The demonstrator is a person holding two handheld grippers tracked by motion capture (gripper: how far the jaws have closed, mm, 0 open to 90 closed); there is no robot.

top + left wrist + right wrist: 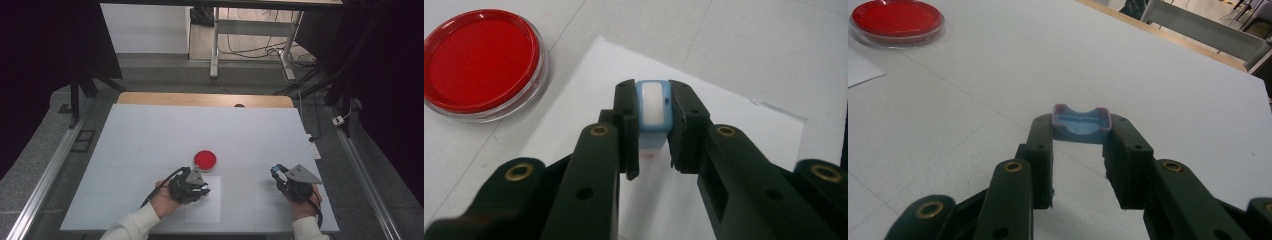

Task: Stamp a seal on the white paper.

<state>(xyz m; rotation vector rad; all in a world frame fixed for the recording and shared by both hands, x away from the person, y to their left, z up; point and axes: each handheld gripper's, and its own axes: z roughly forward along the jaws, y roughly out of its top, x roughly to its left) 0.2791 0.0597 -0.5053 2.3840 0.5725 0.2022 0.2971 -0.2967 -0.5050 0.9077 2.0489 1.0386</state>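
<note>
Left gripper view, pale-blue stamp [653, 107] (white middle), clamped upright

A person's two hands rest on the white table [150, 135], each holding a gripper. The left gripper [200, 187] sits over a sheet of paper [207, 210], just below a red ink pad [205, 159]. The right gripper [276, 172] is well apart.

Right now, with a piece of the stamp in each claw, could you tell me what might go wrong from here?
1. The left claw grips the blue stamp over the white sheet; the loose sheet may shift under it and smear the print.
2. The right claw pinches the blue cap only at its fingertips; it might slip out.
3. The open red ink pad lies close to the left claw; a careless move could knock it.
</note>
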